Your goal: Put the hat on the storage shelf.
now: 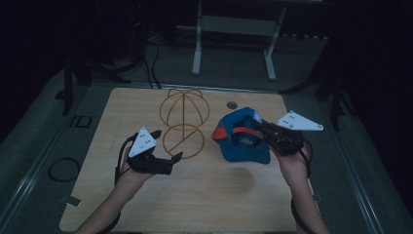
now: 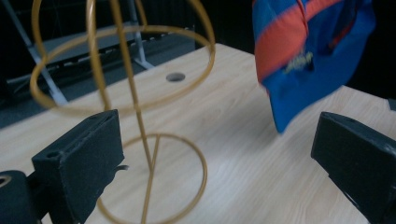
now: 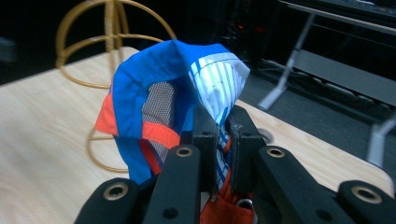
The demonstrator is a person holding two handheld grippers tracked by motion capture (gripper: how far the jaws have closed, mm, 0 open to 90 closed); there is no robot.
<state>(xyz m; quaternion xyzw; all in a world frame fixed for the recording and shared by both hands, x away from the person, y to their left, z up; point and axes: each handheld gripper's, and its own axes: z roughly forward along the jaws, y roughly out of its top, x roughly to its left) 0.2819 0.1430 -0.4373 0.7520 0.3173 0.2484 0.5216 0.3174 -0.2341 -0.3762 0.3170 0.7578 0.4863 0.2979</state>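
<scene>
Cap: a blue and orange cap (image 1: 242,136) sits right of the middle in the high view, lifted off the wooden table (image 1: 204,204) (its dark shadow falls on the wood below it)
Cap in the left gripper view: it hangs in the upper right of the frame, a bit blurry
Cap in the right gripper view: it fills the middle, with grey mesh and a striped lining showing inside
Right gripper: the right gripper (image 1: 265,129) is at the right of the high view, with the cap just to its left
Right jaws: almost fully closed, and they pinch a fold of the cap's cloth between them
Left gripper: the left gripper (image 1: 166,146) is left of the middle in the high view, near the foot of the stand
Left jaws: wide apart, with nothing held between them
Stand: a gold wire stand (image 1: 184,122) is upright in the upper middle of the table, between the two grippers
Stand's shape: a round ring at the bottom, a thin post, and a ball of hoops on top
Hole: a small round hole (image 1: 232,105) is in the table near its far edge, just above the cap
</scene>
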